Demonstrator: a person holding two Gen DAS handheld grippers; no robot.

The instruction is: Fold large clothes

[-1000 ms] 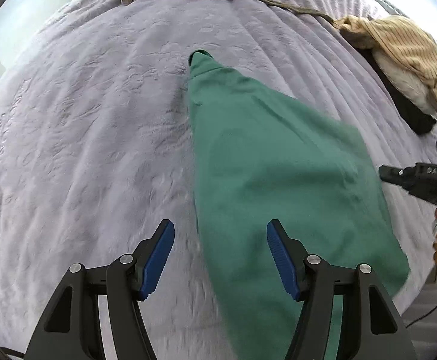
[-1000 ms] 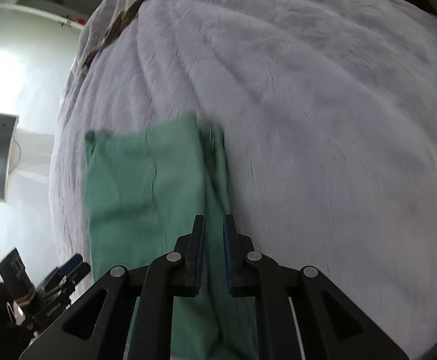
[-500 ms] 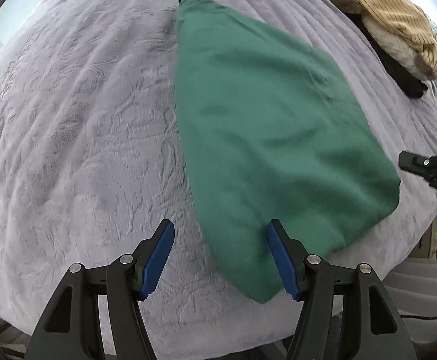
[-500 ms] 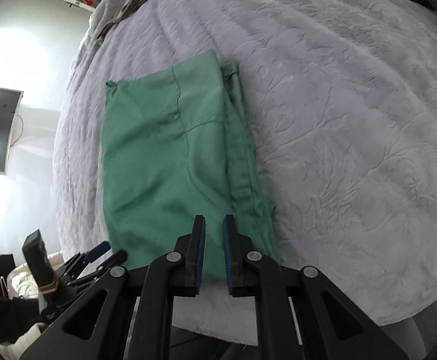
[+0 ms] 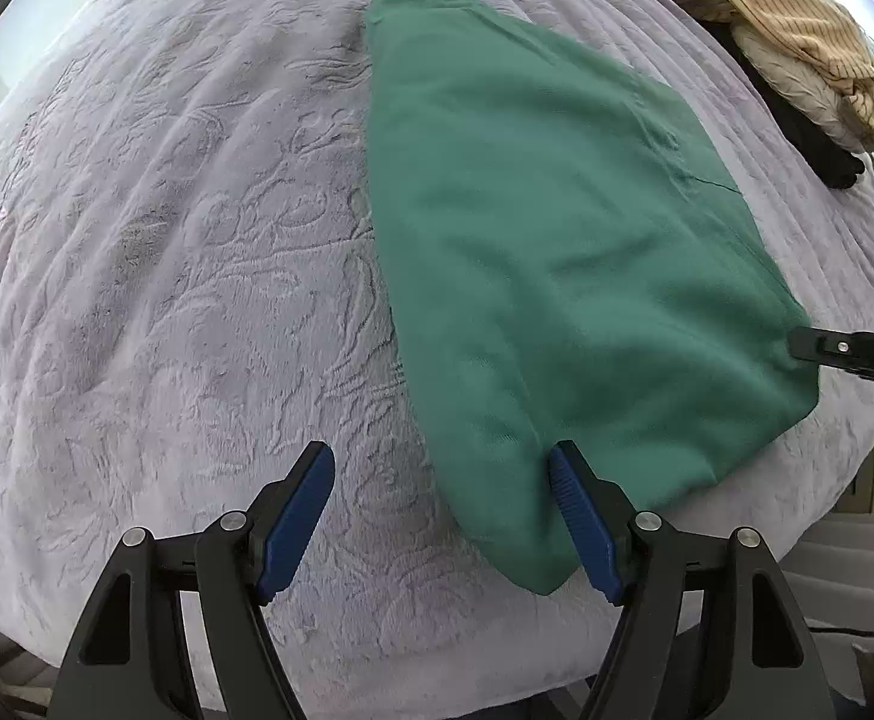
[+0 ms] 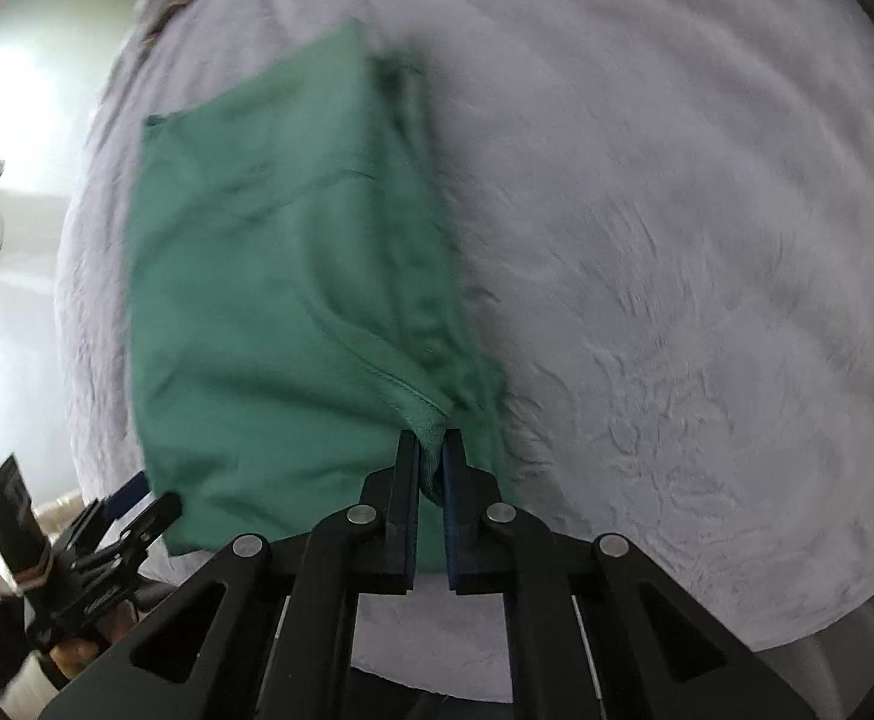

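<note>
Left wrist view: one smooth green garment (image 5: 557, 252), folded to a tapering wedge, lies on the plush, embossed lilac bedspread (image 5: 167, 270). The left gripper (image 5: 440, 504) has just widened its jaws; the garment's near corner sits between them, unpinched. One small heap of clothes (image 5: 797, 54) (ribbed tan, cream, black) lies at the far edge.

Right wrist view, blurred: the right gripper (image 6: 430, 468) has just clamped a hemmed corner of the same garment (image 6: 269, 300).
</note>
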